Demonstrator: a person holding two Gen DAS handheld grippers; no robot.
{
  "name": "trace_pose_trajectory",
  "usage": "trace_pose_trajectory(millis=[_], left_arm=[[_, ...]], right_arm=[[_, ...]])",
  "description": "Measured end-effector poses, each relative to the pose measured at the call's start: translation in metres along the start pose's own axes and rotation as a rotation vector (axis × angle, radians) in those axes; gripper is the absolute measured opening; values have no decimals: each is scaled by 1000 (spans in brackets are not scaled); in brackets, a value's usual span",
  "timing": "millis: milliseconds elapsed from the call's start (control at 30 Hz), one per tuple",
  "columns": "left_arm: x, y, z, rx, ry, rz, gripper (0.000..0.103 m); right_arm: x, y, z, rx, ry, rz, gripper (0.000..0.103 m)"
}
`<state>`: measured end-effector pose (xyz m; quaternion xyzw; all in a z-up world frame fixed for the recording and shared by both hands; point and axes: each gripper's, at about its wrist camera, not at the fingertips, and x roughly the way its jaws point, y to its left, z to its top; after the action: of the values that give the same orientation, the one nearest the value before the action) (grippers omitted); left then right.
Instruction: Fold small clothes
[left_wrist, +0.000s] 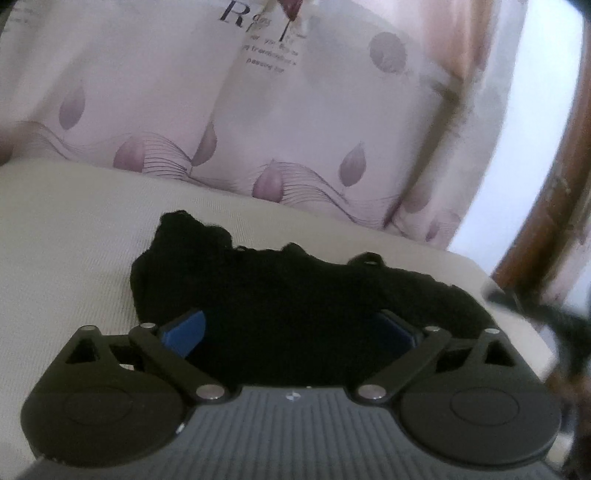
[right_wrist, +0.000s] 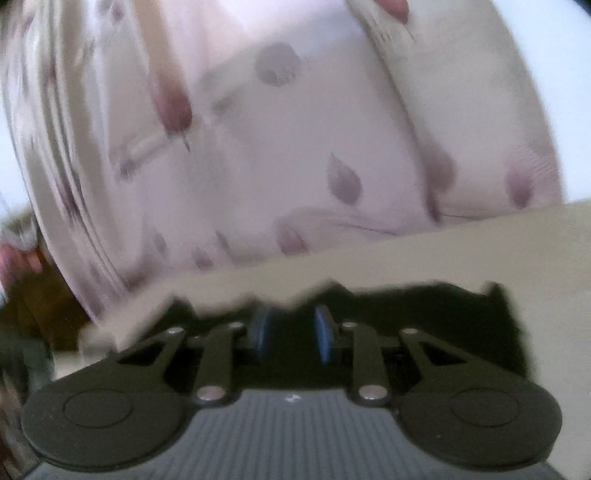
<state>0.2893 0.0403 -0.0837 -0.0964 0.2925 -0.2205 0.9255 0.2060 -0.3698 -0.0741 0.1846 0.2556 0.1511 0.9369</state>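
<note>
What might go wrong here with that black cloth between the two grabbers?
The crumpled black garment is bunched between the left gripper's wide-open blue pads, so it may pinch several layers at once. The right gripper's view is motion-blurred; a fast pull could drag the garment across the cream cushion, undoing any fold.

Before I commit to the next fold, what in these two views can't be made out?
- Left wrist view: the near edge of the black garment is hidden behind the left gripper; its type and fold state are unreadable.
- Right wrist view: motion blur smears the garment and the patterned fabric; whether the right gripper pinches cloth is unclear.
- Left wrist view: the print on that fabric is too small to read.
</note>
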Motion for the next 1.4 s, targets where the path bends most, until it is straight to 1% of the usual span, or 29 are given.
trace_pose_trajectory(millis=[67,100,167,233,267,300,367,433,467,500,600,633,700,733,767,833,867,900,967,1000,1033,1100,1133,1167,1267,1300,1333,1367,1400], left_arm=[[13,7,3,-30,14,31,97],[18,11,5,-52,20,52,97],[24,23,2,-109,30,95,97],[23,33,-3,-166,49,98,97],[21,36,-6,-178,48,104,97],[17,36,-8,-176,43,110,97],[9,36,-10,-164,34,121,98],[6,35,-13,-170,41,124,98],[5,36,-16,-180,53,127,98],[3,37,-18,-196,62,124,98],[-3,41,-26,-237,79,111,98],[-9,41,-29,-240,78,103,98],[-20,42,-34,-225,72,105,98],[-25,42,-36,-211,69,108,98],[-29,42,-38,-196,65,105,98],[-37,42,-39,-150,47,102,98],[-39,42,-39,-117,36,113,98],[-41,41,-38,-96,31,119,98],[-37,41,-35,-80,31,107,97],[-35,42,-34,-83,28,94,97],[-33,41,-33,-80,26,78,94],[-26,36,-33,-53,40,56,66],[-22,33,-34,-37,58,54,34],[-18,31,-35,-30,79,51,31],[-21,29,-38,-41,61,55,31],[-22,29,-38,-42,60,55,31],[-23,30,-38,-44,59,55,30],[-24,30,-38,-44,61,58,27],[-25,30,-38,-42,66,59,26]], right_arm=[[-13,-3,-14,-51,28,-42,26],[-19,-8,-19,-48,33,-52,26],[-26,-27,-25,6,33,-84,26],[-31,-48,-25,93,21,-108,26],[-35,-59,-22,145,6,-115,26],[-37,-66,-18,177,-13,-129,26],[-35,-76,-9,194,-39,-169,26],[-24,-86,-2,211,-38,-223,26],[-17,-93,-1,226,-32,-220,26],[-12,-95,-2,226,-23,-202,26],[8,-87,-8,185,71,-203,26],[9,-84,-13,161,100,-195,26],[5,-76,-25,89,144,-211,25],[-1,-72,-29,62,134,-221,26],[-12,-69,-31,54,99,-217,26],[-41,-70,-33,97,2,-173,26],[-51,-72,-33,121,-17,-171,26],[-59,-75,-34,144,-17,-165,29],[-68,-80,-37,162,13,-131,41],[-69,-81,-39,153,27,-133,54],[-70,-80,-43,131,42,-144,65],[-68,-77,-48,96,88,-149,66],[-67,-75,-51,82,104,-154,66],[-65,-74,-52,71,113,-155,66],[-60,-71,-55,32,129,-149,65],[-57,-71,-54,25,136,-146,59],[-53,-71,-53,20,153,-145,48],[-49,-71,-52,17,165,-146,43],[-46,-72,-51,18,176,-134,31]])
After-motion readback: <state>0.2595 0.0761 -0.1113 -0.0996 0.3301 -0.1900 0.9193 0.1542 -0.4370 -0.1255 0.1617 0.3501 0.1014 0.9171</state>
